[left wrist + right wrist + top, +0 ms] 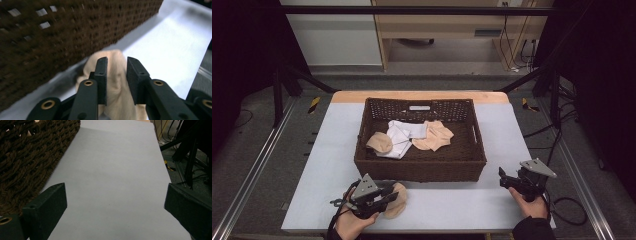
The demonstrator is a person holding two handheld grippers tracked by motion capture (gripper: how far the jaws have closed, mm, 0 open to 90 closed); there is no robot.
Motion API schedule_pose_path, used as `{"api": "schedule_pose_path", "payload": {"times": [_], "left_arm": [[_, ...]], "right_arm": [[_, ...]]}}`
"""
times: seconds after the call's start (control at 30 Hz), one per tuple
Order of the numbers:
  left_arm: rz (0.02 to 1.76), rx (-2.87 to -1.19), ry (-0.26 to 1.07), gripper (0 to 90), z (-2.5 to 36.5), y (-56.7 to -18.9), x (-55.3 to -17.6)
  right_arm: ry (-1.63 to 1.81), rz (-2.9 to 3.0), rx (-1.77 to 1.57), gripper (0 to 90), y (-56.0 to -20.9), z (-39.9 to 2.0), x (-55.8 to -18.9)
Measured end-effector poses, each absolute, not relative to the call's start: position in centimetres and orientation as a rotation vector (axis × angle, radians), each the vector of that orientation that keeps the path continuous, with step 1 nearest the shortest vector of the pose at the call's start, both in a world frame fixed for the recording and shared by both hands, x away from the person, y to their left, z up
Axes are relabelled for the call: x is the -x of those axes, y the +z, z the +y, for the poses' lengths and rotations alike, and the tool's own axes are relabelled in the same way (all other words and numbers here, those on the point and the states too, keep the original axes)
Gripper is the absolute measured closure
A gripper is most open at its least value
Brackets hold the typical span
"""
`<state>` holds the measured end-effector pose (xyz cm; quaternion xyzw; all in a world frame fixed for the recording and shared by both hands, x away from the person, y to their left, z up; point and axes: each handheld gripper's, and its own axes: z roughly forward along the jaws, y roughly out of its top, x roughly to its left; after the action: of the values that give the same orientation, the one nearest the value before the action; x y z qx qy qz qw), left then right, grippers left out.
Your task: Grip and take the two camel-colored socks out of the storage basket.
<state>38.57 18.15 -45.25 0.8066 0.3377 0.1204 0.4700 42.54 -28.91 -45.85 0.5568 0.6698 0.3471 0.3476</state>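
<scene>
While our left gripper [115,75] pinches the beige sock [116,82] just before the basket [419,167], we lift high over its front wall before releasing. Right gripper [115,205] rests right of the basket, jaws wide apart.

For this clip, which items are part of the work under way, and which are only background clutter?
In the job:
- beige sock, pinched by the left gripper on the table
- wicker basket
- beige socks and white socks inside it
- right gripper, open beside the basket

Just lying about:
- cables on the floor
- black frame bars
- cabinet behind
</scene>
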Motion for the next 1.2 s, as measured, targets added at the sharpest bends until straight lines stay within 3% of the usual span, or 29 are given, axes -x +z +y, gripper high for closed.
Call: {"api": "schedule_pose_path", "payload": {"times": [0.67, 1.2], "left_arm": [[0.812, -1.783, 0.457, 60.9, 20.8, -38.9, -39.2], [0.91, -1.713, 0.593, 55.3, 20.9, -33.4, -46.7]], "right_arm": [[0.917, 1.716, -1.46, 4.3, -45.7, -29.3, -42.4], [0.931, 1.704, -1.464, 3.8, -45.6, -29.4, -42.5]]}}
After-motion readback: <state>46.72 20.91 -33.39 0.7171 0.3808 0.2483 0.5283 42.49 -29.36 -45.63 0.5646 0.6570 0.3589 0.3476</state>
